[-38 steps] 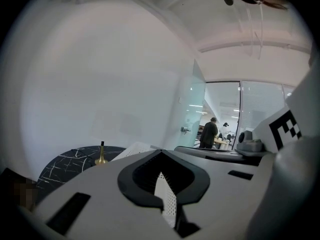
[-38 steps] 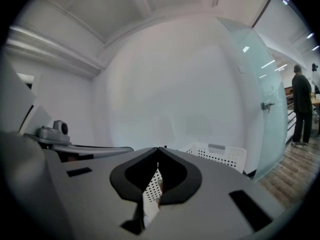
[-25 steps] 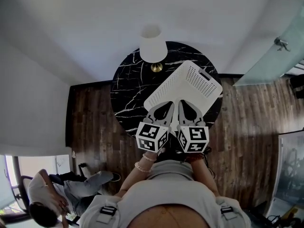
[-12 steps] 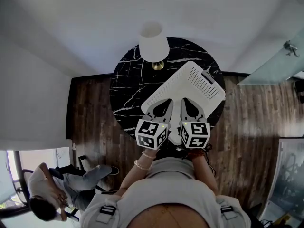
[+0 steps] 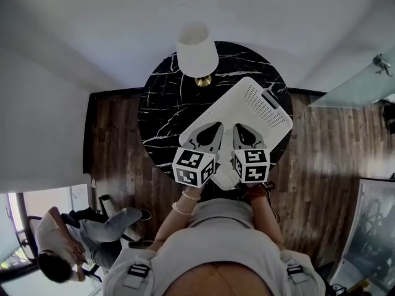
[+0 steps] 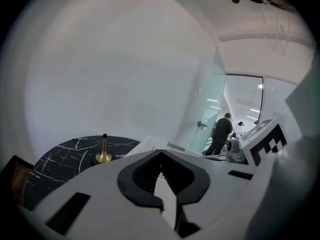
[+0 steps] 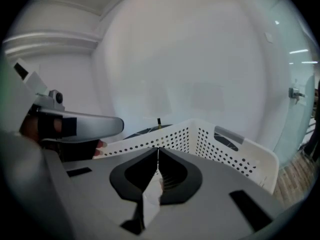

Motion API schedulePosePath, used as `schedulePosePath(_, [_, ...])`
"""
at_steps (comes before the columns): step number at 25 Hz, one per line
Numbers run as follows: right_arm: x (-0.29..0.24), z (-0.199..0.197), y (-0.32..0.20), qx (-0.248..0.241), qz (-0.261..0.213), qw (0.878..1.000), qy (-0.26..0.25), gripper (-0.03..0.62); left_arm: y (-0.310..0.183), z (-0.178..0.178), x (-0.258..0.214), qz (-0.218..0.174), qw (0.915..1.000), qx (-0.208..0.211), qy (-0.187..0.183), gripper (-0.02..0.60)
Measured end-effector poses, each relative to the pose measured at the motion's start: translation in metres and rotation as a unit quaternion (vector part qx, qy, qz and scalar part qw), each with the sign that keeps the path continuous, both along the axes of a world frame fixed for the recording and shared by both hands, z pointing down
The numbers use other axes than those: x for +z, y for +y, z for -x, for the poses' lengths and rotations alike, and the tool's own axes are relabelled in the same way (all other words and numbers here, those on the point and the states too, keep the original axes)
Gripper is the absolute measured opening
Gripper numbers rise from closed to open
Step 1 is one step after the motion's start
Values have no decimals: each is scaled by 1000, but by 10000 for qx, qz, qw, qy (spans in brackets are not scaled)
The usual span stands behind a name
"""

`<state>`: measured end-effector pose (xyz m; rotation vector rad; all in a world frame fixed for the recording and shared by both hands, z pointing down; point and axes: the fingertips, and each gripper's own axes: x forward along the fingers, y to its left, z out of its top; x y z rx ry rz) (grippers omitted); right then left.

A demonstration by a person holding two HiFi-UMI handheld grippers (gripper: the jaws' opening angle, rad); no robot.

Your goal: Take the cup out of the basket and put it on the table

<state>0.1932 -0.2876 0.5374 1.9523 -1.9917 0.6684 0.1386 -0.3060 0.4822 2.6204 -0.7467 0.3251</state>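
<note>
Seen from above, a round black marble table (image 5: 165, 113) carries a white perforated basket (image 5: 266, 103) on its right half and a white-shaded lamp (image 5: 196, 49) on a brass foot at its far edge, near the basket but apart from it. The left gripper (image 5: 214, 126) and the right gripper (image 5: 238, 126) hang side by side above the basket's near end. Each has its jaws drawn together until the tips meet, with nothing caught between them. The cup shows in no view; it is presumably down inside the basket, hidden beneath the grippers or behind the perforated wall. The chief risk is a blind reach: with the jaws together, a descending gripper could strike the cup and tip it rather than straddle it, so one pair needs to part first. The two grippers are crowded close and could knock each other or the rim. The basket looks light, and its near corner appears to lie close to the table's edge, so a downward or outward shove might slide it off
</note>
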Motion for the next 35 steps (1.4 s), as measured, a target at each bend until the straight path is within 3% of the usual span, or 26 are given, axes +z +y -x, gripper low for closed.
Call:
schedulePosePath(9, [42, 11, -12, -1070, 1028, 9887, 221, 14, -19, -2, 9, 162, 9998, -142, 4, 6])
schedulePosePath(15, [67, 19, -14, -1937, 1673, 9651, 561, 15, -28, -1, 13, 211, 9993, -304, 13, 6])
schedulePosePath(19, [75, 19, -18, -2186, 1793, 9574, 584, 17, -30, 1, 17, 276, 9989, -378, 29, 6])
schedulePosePath(26, [98, 18, -19, -2546, 2193, 9408, 454, 75, -35, 3, 24, 373, 9980, -503, 31, 6])
schedulePosePath(35, [123, 15, -12, -2897, 2928, 9101, 452, 94, -41, 0, 30, 450, 9976, -533, 23, 6])
